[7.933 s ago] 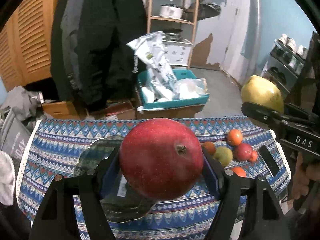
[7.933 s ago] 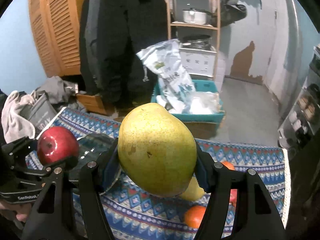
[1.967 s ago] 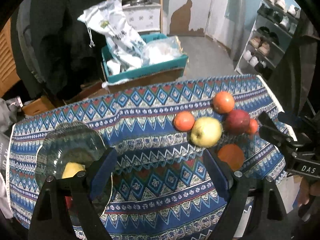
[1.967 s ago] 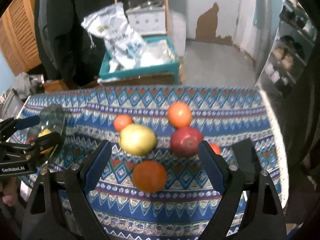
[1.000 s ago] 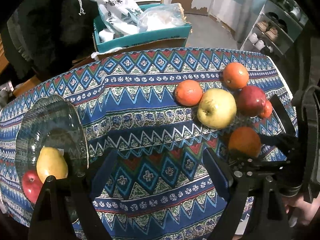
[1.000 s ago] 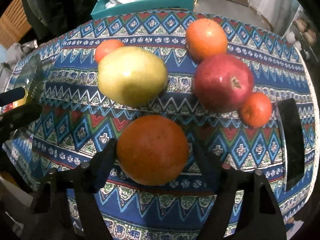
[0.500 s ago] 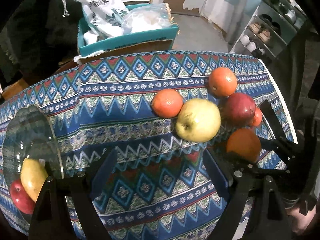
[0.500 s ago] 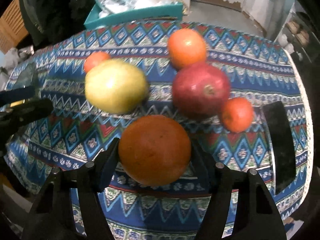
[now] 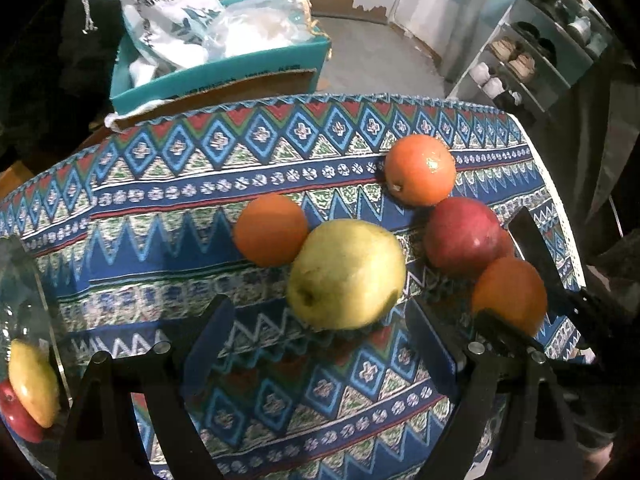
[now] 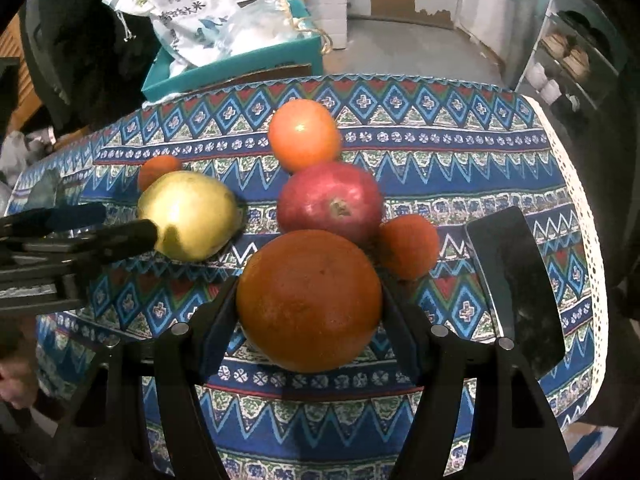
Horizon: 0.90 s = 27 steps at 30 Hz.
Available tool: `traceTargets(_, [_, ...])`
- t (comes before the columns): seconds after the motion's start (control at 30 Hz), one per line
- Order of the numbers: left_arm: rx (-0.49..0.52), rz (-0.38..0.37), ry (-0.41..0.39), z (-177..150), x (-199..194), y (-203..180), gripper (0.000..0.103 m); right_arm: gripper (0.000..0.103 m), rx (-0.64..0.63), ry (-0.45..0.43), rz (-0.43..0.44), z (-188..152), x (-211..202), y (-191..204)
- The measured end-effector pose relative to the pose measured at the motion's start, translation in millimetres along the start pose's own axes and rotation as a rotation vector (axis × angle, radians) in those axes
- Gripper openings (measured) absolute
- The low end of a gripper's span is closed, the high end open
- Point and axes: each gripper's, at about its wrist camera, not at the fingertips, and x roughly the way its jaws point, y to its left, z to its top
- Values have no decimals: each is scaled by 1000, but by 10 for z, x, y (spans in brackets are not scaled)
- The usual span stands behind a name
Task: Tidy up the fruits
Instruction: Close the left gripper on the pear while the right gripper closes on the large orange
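Observation:
My right gripper (image 10: 310, 308) is shut on a large orange (image 10: 309, 300), which also shows at the right of the left wrist view (image 9: 509, 294). My left gripper (image 9: 320, 328) is open just in front of a yellow-green pear (image 9: 347, 274), which also shows in the right wrist view (image 10: 190, 215). Around them on the patterned cloth lie a red pomegranate (image 10: 330, 202), an orange (image 10: 304, 140), a small orange (image 9: 271, 229) and a small tangerine (image 10: 409, 246). A glass bowl (image 9: 24, 280) at the far left holds a yellow pear (image 9: 30, 384) and a red fruit (image 9: 16, 416).
A black phone (image 10: 516, 280) lies near the table's right edge. Beyond the table's far edge stands a teal box (image 9: 224, 68) with white bags. A shoe rack (image 9: 532, 52) stands at the right. The patterned cloth (image 9: 160, 208) covers the table.
Both grippers let go of the fruit left in the bowl and moved right to the fruit pile. My right gripper has closed on the large orange. My left gripper has neared the yellow-green pear.

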Motion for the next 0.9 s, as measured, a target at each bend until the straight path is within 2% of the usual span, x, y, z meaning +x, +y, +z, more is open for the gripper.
traceTargets(0.43, [-44,-27,44,93,307,-124,89,68,46,-33,-20,-34,-139,-261])
traceTargets(0.5, [-42,-33,41,99,325,-142,85,68,54,-31,-24,-40,-126,-292])
traceTargets(0.6, [-15,1,40,100,348,-188,78,68,60,-31,-35,-47,-117,-340])
traceTargets(0.9, [58,37,3,53,304,-272,77,68,62,-36,-54,-42,-119,-394])
